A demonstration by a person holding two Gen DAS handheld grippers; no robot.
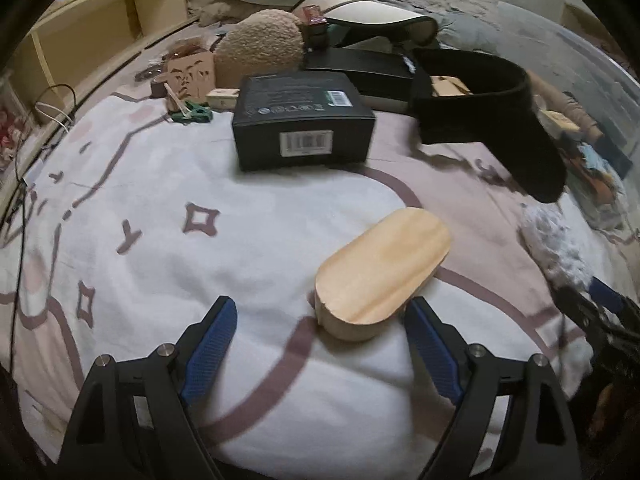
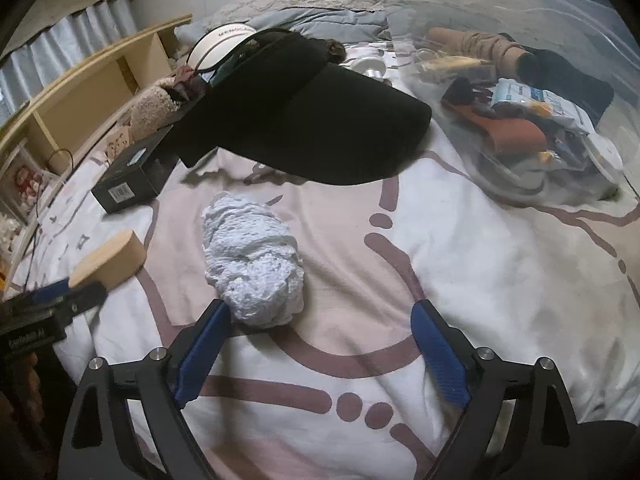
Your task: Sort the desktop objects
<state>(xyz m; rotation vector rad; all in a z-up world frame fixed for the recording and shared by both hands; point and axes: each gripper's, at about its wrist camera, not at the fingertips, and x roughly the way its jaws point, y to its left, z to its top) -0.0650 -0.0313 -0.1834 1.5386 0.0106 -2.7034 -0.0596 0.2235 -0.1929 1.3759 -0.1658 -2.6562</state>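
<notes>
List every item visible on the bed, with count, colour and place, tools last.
oval wooden block: one, pale tan, by the left tool, ahead of its right pad.
crumpled knitted cloth: one, pale blue-white, ahead of the right tool.
black sun visor: one, behind the cloth.
black cardboard box: one, behind the block.
clear plastic bag: one, full of mixed items, far right.
patterned bedspread: one, white and mauve, underneath.
left tool: one, black, blue pads, open.
right tool: one, same colours, open.

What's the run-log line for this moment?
left gripper: open, wooden block by its right pad | right gripper: open, white crumpled cloth ahead | both lie on bedsheet
</notes>
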